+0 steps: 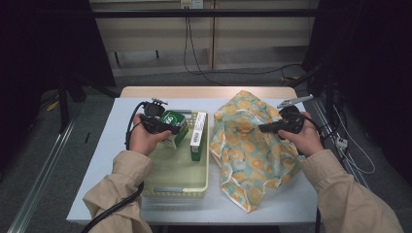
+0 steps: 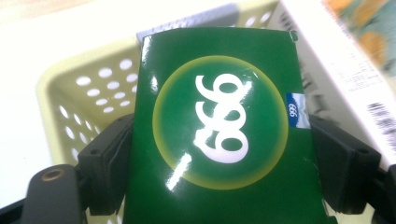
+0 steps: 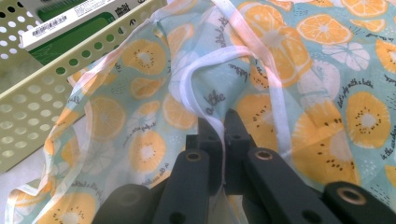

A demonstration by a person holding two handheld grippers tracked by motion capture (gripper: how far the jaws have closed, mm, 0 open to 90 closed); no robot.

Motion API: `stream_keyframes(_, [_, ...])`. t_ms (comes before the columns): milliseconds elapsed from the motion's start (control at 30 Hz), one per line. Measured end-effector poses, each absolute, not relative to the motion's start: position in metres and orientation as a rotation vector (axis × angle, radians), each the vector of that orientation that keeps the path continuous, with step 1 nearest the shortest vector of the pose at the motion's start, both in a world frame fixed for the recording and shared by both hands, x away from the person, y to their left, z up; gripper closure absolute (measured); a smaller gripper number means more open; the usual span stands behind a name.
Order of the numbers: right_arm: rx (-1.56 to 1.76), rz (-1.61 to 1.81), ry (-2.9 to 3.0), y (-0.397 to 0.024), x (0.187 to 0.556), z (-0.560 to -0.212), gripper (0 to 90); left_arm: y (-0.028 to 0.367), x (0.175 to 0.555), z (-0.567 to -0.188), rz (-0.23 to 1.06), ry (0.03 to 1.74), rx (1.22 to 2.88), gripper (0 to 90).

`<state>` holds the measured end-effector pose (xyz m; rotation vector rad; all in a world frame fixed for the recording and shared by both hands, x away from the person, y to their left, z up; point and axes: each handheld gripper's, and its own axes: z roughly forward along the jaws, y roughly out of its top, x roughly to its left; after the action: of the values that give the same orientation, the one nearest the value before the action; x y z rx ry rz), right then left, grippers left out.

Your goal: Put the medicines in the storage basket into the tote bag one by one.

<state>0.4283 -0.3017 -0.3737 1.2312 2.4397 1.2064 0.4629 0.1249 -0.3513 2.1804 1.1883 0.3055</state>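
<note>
The green box sat clamped in the left gripper; the right gripper pinched the bag's white strap.

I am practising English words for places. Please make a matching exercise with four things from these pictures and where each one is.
1. green box
2. white box
3. fruit-print bag
4. basket

a. lies inside the basket
b. between the left gripper jaws
c. pinched by the right gripper
d. stands left of the bag

Pairs: 1-b, 2-a, 3-c, 4-d
</note>
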Motion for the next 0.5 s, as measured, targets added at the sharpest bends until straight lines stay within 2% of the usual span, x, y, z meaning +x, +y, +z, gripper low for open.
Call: stream_keyframes(500, [1.237, 1.202, 2.433, -0.305, 0.428, -0.372, 89.5, 0.12, 0.456, -0.306, 0.312, 1.1, 2.116, 18.1])
